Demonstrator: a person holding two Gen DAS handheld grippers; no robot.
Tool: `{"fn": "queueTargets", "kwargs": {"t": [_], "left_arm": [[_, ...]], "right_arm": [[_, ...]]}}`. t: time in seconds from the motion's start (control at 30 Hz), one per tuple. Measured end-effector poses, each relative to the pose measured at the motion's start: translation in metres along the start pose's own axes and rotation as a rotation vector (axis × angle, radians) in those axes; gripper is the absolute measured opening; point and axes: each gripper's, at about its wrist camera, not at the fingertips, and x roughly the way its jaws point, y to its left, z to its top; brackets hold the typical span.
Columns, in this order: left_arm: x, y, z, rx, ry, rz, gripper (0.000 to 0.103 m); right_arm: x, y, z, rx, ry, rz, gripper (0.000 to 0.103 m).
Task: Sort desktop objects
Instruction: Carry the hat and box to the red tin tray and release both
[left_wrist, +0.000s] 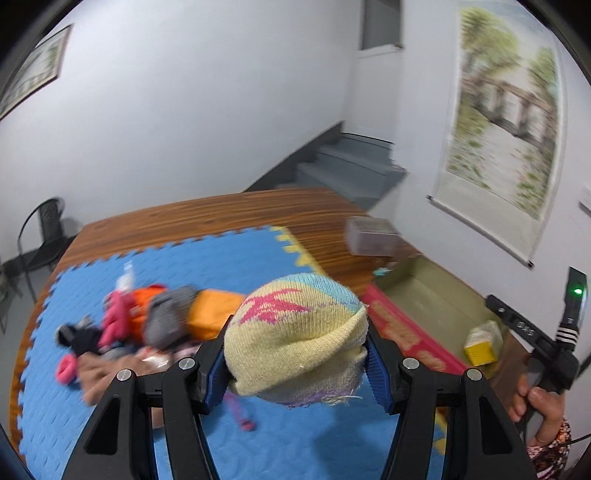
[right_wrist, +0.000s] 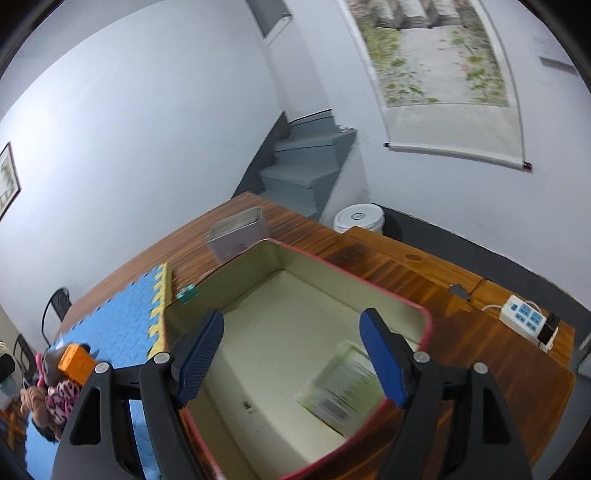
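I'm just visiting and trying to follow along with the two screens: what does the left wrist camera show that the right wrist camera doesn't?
Only the left wrist view shows the knitted hat, pinched in the left claw above the blue foam mat, and a hand gripping the other handle.

Only the right wrist view shows the open, empty right claw, the white power strip and a white bucket.

Both show the red-rimmed box, the packet inside it, the clothing pile and the wooden table.
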Motion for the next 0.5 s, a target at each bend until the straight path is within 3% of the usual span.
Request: {"fn": "queueTargets", "kwargs": {"t": [0.5], "left_arm": [[0.1, -0.125, 0.025, 0.111, 0.17, -0.297, 0.063]], "right_arm": [[-0.006, -0.028, 0.004, 0.072, -0.187, -0.19, 0.079]]}}
